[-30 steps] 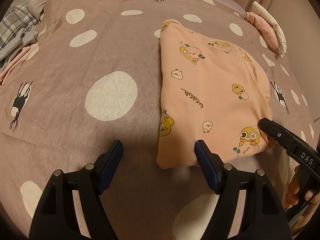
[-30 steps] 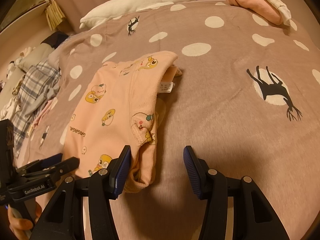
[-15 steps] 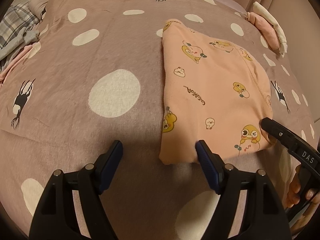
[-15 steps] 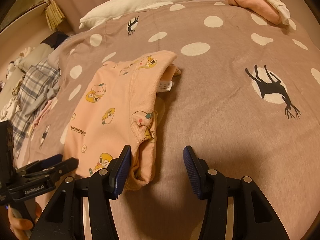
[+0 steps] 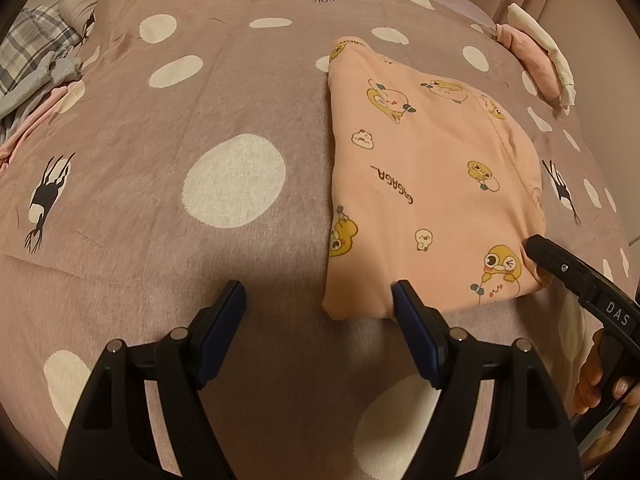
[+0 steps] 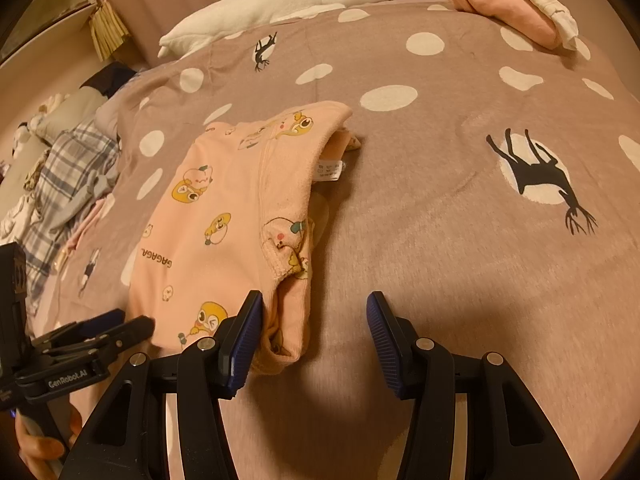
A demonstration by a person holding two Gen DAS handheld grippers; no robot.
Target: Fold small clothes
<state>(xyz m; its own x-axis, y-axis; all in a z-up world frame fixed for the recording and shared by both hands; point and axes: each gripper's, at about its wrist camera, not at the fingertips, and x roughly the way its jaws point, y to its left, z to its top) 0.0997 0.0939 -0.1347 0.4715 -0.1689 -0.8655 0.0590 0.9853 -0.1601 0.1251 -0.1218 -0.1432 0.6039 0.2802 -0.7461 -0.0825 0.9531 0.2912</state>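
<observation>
mauve bedding with white dots and black deer prints covers the bed (image 5: 160,208), and on it lies a folded peach garment (image 5: 424,184) printed with yellow cartoon ducks, resting flat toward the right side in the left wrist view. left tool (image 5: 318,316) hovers at the garment's near left corner with its jaws spread wide; its right finger (image 5: 408,312) sits just at the near hem, the left finger over bare bedding, nothing pinched. right tool (image 6: 314,328) stands at the near right corner, jaws spread; the folded edge of the garment lies just inside its left finger (image 6: 244,336), whether touching i cannot tell, and the right finger is well clear of cloth. a white goose plush (image 6: 280,4) lies at the head of the bed, a pink and cream stack of folded clothes (image 6: 516,4) sits at the far right, and a plaid cloth heap (image 6: 68,176) is off to the left.
</observation>
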